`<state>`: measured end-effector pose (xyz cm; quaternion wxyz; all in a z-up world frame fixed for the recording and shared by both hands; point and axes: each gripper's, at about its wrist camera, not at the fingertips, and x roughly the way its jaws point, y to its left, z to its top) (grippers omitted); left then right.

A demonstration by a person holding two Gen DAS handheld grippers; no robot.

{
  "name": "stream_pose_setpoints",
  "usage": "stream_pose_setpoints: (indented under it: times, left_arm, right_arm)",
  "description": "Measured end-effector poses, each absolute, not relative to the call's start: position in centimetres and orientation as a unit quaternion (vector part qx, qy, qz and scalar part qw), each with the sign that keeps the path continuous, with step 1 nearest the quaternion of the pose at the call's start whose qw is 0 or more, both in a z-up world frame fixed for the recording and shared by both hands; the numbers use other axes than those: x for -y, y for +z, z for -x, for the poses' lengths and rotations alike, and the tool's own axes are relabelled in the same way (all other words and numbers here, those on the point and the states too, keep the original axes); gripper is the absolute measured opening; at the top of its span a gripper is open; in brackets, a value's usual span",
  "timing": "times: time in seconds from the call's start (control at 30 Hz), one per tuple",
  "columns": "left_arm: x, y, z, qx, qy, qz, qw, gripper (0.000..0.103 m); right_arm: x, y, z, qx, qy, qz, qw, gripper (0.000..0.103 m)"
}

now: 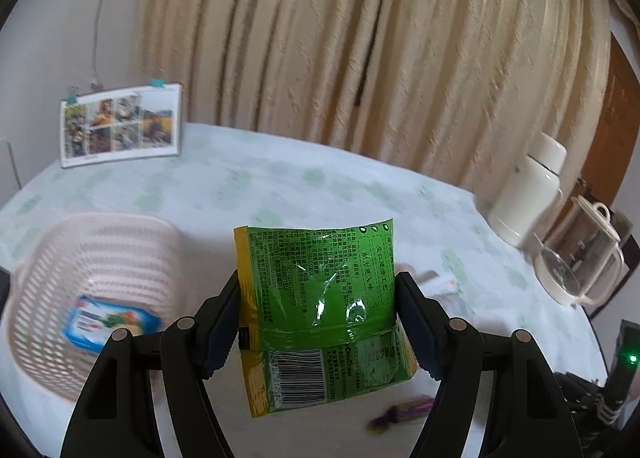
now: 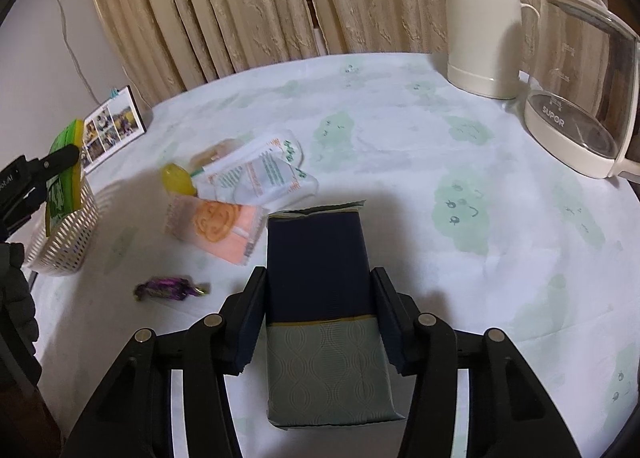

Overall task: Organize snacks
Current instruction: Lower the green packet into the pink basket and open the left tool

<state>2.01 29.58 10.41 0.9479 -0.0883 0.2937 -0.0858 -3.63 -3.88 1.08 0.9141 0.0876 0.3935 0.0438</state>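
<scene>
My left gripper (image 1: pixel 318 286) is shut on a green and yellow snack packet (image 1: pixel 320 254), held upright with its barcode side facing me. To its lower left stands a pink slatted basket (image 1: pixel 132 234) holding a blue packet (image 1: pixel 110 324). In the right wrist view the green packet (image 2: pixel 60 194) hangs over the basket (image 2: pixel 68 246). My right gripper (image 2: pixel 319 274) is shut on a dark blue and grey-green pack (image 2: pixel 320 258) low over the table. An orange packet (image 2: pixel 218 228), white sachets (image 2: pixel 260 174), a yellow sweet (image 2: pixel 178 178) and a purple candy (image 2: pixel 168 288) lie loose.
A white thermos (image 2: pixel 480 18) and a glass kettle (image 2: pixel 580 98) stand at the table's far right. A photo calendar (image 1: pixel 120 124) leans at the back left. Beige curtains hang behind the round table (image 2: pixel 440 218) with its green-patterned cloth.
</scene>
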Motion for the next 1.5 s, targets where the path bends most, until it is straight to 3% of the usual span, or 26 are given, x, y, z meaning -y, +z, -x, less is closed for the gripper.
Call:
stream_pose_setpoints:
  times: [0.7,0.97,1.5]
  left_arm:
    - [-42.7,9.9,-1.5,-0.264,0.051,0.135,0.954,0.079]
    - [-44.8,8.7,-1.4,-0.279,0.06,0.165,0.944,0.081]
    - [-47.0,10.1,1.6,-0.233,0.086,0.154,0.956,0.081]
  right_arm:
    - [-1.2,2.3,2.9,-0.39,0.084,-0.075,0.914,0.048]
    - [-3.5,2.7,2.6,-0.387,0.103,-0.064,0.914,0.048]
    - [-12.9,6.0,0.3,-0.359,0.204,-0.053,0.909,0.048]
